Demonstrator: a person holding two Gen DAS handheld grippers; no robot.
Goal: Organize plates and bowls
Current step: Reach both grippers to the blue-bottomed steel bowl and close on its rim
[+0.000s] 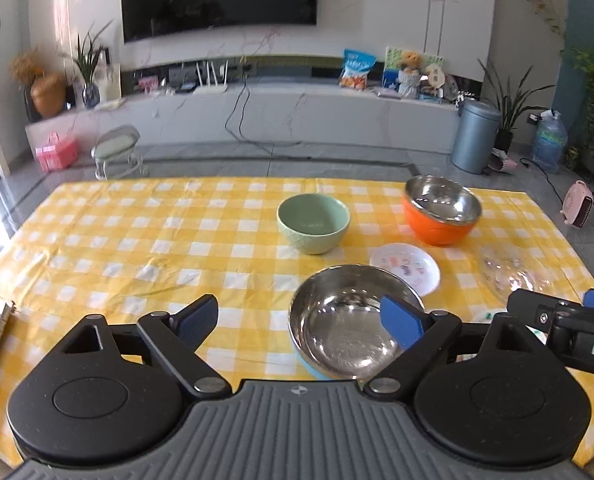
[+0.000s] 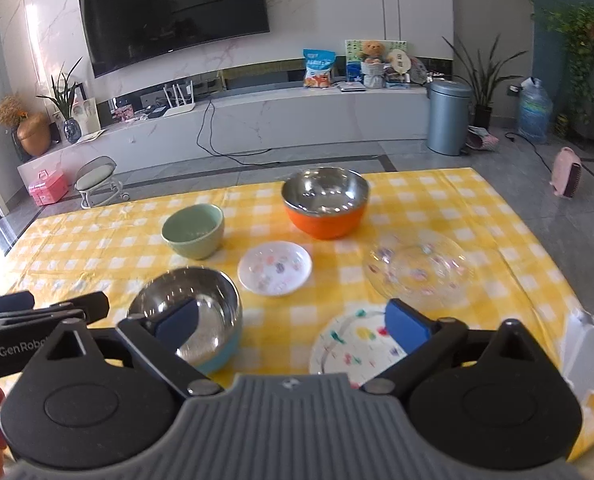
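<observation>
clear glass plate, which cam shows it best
The right wrist view: the clear glass plate lies whole and unobstructed on the yellow checked cloth. In the left wrist view it sits faint near the right edge, partly behind the right gripper.

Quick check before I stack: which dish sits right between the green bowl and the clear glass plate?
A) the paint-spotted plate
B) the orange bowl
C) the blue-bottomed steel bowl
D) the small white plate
D: in the right wrist view the small white plate lies flat between the green bowl and the clear glass plate.
</observation>
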